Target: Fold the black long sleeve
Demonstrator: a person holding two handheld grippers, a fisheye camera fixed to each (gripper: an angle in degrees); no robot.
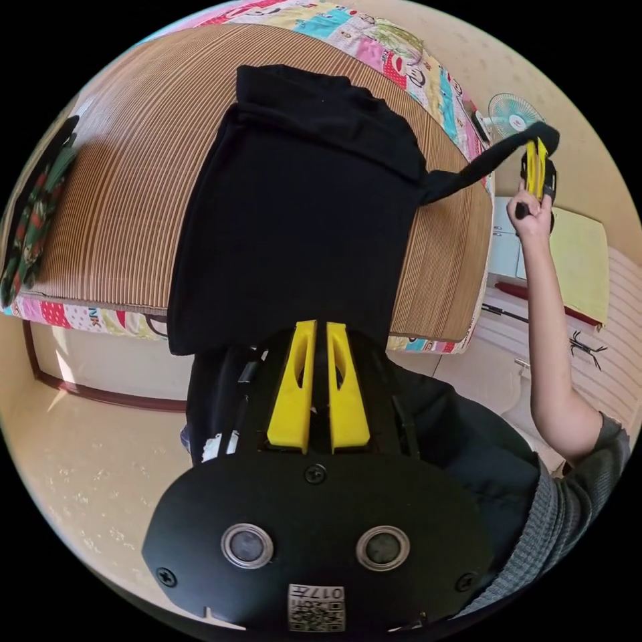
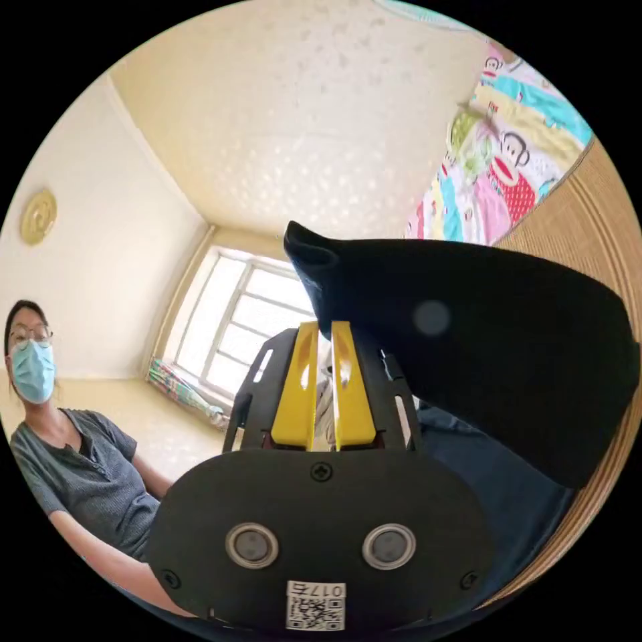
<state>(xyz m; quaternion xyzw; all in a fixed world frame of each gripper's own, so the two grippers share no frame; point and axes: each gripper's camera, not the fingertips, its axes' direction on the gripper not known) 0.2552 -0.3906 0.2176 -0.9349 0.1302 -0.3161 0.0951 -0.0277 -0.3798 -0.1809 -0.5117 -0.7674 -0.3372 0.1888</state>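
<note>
Left gripper view: black long sleeve point(image 1: 294, 207), one sleeve outstretched.

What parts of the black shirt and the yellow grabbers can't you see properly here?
- Left gripper view: the near hem of the black long sleeve is covered by the left tool, so whether its yellow jaws pinch cloth cannot be told.
- Left gripper view: the shirt's other sleeve is hidden, folded under or behind the body.
- Right gripper view: the cuff drapes over the right tool, hiding the jaw tips.
- Right gripper view: the shirt's body is cut off by the picture's edge.
</note>
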